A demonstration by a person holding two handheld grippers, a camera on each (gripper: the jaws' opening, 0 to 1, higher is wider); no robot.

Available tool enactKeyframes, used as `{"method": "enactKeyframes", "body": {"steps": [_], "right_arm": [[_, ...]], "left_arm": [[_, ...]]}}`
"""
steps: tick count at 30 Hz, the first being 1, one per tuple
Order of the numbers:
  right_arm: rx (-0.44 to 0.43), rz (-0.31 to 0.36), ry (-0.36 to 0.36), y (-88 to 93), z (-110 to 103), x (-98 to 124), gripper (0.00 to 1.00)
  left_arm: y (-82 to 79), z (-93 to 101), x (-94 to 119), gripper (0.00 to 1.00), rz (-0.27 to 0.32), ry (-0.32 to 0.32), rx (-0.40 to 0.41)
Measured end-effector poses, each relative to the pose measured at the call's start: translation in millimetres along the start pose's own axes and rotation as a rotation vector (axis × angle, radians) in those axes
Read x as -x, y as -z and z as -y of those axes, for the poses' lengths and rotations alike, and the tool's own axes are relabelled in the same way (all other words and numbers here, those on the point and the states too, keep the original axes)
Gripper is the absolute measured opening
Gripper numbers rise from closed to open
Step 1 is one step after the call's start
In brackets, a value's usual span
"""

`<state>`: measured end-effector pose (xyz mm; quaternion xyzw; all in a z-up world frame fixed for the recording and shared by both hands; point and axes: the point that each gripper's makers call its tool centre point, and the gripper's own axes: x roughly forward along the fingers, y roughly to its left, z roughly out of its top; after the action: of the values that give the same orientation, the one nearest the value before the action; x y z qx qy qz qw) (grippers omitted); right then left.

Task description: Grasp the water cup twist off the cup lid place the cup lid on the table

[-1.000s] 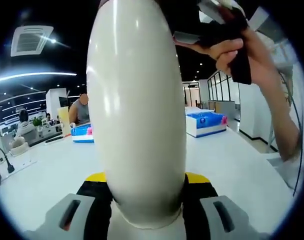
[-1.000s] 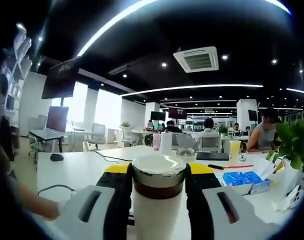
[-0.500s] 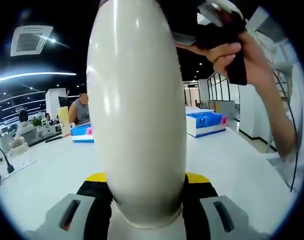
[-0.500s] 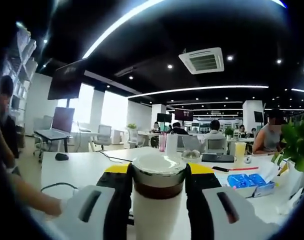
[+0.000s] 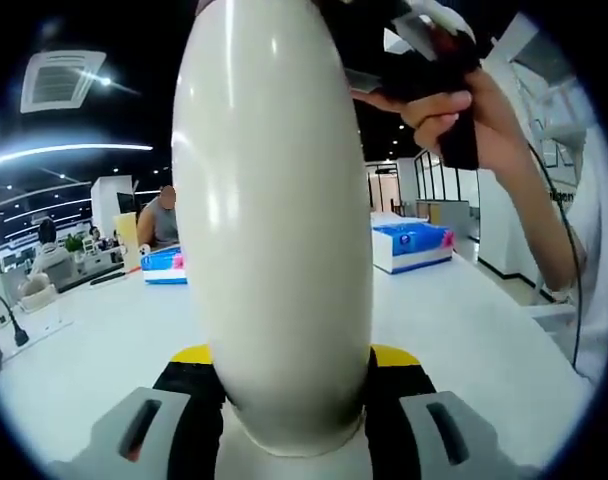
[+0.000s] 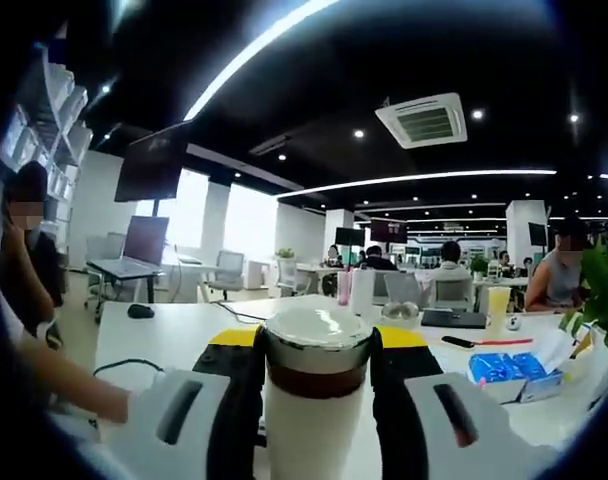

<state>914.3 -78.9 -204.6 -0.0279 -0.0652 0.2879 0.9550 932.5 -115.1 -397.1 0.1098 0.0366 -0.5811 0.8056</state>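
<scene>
Your left gripper (image 5: pixel 289 420) has its jaws clamped around the base of the cream water cup (image 5: pixel 274 220), which rises straight up between them. Over in the right gripper view, your right gripper (image 6: pixel 317 400) is closed tight on the cup lid (image 6: pixel 317 345), its silver cap and dark band sitting just above the cream body. Up top right of the left gripper view, your hand (image 5: pixel 464 115) grips the other tool. Beyond, the white table (image 5: pixel 464 330) carries a blue tissue pack (image 5: pixel 412 245).

Open-plan office: long white desks (image 6: pixel 184 335), seated people w/ an open grey laptop (image 6: pixel 134 250), square ceiling AC vent (image 6: pixel 429 122), long LED strip lights (image 6: pixel 424 180).
</scene>
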Motion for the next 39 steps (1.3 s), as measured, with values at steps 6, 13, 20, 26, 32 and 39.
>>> {"method": "enactKeyframes", "body": {"steps": [6, 13, 20, 26, 32, 39], "right_arm": [[0.002, 0.004, -0.019, 0.9, 0.8, 0.5, 0.44], [0.012, -0.005, -0.05, 2.2, 1.0, 0.4, 0.44], [0.004, -0.008, -0.069, 3.5, 1.2, 0.7, 0.44], [-0.017, -0.007, -0.108, 3.9, 2.5, -0.1, 0.44], [-0.016, 0.011, -0.16, 4.0, 1.3, 0.9, 0.44], [-0.059, 0.022, -0.215, 4.0, 0.9, -0.4, 0.44]], "left_arm": [[0.1, 0.2, -0.4, 0.56, -0.001, -0.001, -0.002], [0.4, -0.1, -0.5, 0.56, -0.002, -0.001, -0.003], [0.5, -0.3, -1.1, 0.56, -0.003, -0.001, -0.002], [0.8, -0.4, -1.5, 0.56, -0.004, -0.001, -0.001], [1.1, -0.3, -1.7, 0.56, -0.005, 0.0, -0.002], [1.2, -0.3, -1.5, 0.56, -0.006, 0.001, 0.002]]}}
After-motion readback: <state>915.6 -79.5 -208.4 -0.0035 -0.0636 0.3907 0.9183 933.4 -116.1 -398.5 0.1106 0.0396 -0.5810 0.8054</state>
